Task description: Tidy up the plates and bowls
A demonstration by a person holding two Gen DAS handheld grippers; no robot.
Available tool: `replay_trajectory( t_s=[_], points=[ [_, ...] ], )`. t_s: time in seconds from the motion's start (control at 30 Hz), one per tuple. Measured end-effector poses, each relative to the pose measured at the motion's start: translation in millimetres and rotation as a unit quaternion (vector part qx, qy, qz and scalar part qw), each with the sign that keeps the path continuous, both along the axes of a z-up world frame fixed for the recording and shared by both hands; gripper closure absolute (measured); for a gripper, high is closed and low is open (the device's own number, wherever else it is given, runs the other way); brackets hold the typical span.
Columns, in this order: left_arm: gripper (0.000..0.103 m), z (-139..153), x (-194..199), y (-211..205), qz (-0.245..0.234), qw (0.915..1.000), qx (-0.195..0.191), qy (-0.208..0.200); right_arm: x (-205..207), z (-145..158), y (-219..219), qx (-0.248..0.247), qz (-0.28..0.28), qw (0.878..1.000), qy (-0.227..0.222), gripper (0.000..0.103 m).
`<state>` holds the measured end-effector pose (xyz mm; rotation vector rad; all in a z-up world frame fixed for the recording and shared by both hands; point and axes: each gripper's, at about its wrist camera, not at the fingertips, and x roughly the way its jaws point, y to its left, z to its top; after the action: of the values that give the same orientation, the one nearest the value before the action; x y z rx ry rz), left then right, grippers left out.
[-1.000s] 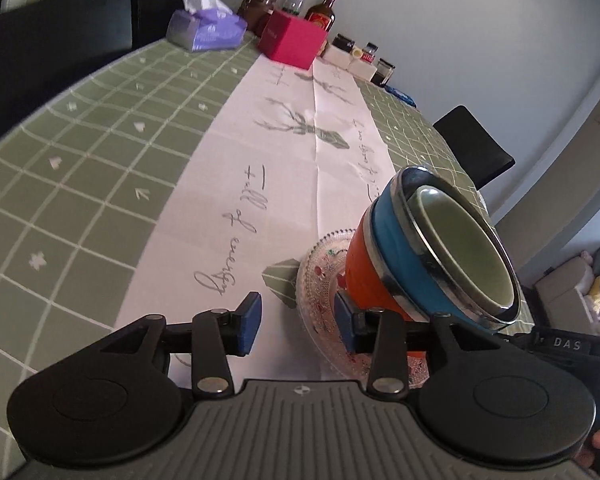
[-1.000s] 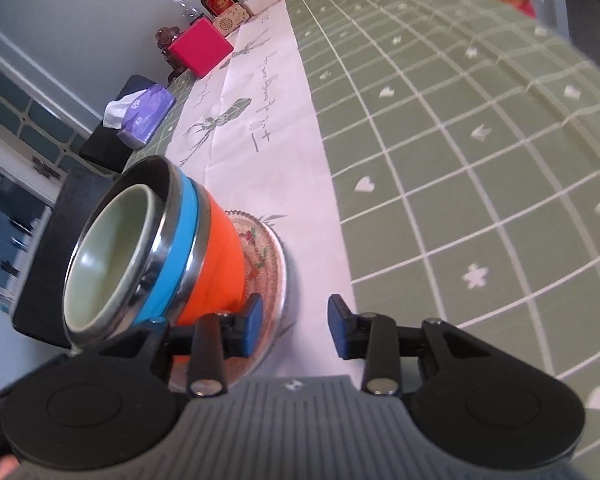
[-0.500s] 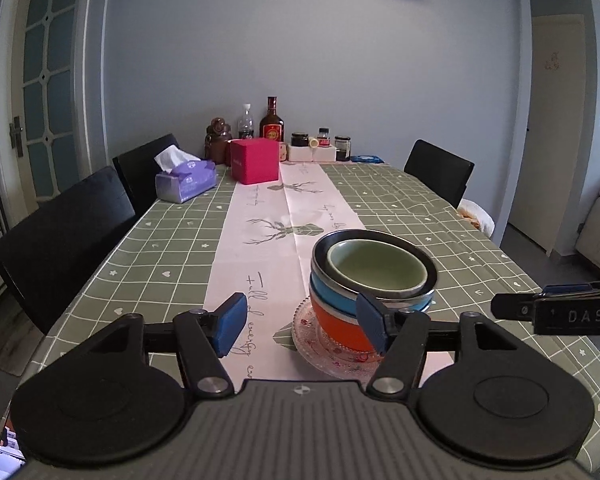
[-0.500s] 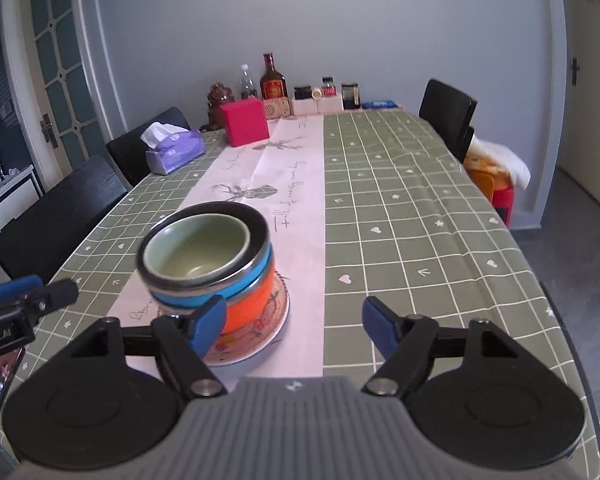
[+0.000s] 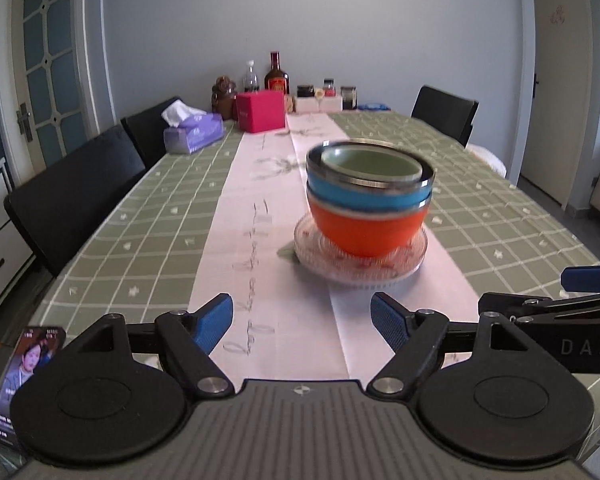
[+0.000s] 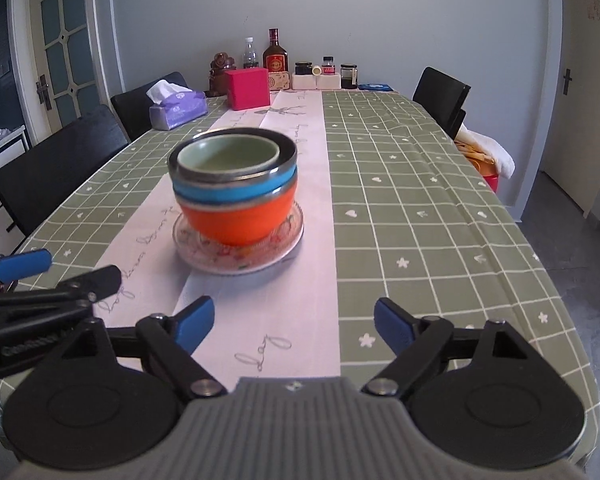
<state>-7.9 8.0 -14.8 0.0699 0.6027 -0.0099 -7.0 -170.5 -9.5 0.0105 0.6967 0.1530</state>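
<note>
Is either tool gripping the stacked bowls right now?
No: the left tool and right tool are both open, short of the stacked bowls on the glass plate.

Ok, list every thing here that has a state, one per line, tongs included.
Left tongs: open, holding nothing.
Right tongs: open, holding nothing.
Green bowl: upright, nested inside the blue bowl.
Blue bowl: upright, nested in the orange bowl.
Orange bowl: upright, resting on the glass plate.
Glass plate: flat on the white runner.
Tissue box: open, a tissue sticking out.
</note>
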Motion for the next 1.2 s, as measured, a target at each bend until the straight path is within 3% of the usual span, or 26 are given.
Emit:
replay_trajectory(
  t_s=[0.33, 1.2],
  points=[
    [0.011, -18.1, -2.7, -4.6, 0.001, 0.9997, 0.01, 0.022, -6.3, -10.5, 2.3, -0.012, -0.011, 1.0, -0.001, 0.014],
    [0.011, -19.5, -3.6, -7.3, -0.003, 0.9995, 0.017, 0.029, -12.5, -10.1, -12.1, 0.021, -0.039, 0.999, -0.028, 0.013]
  ],
)
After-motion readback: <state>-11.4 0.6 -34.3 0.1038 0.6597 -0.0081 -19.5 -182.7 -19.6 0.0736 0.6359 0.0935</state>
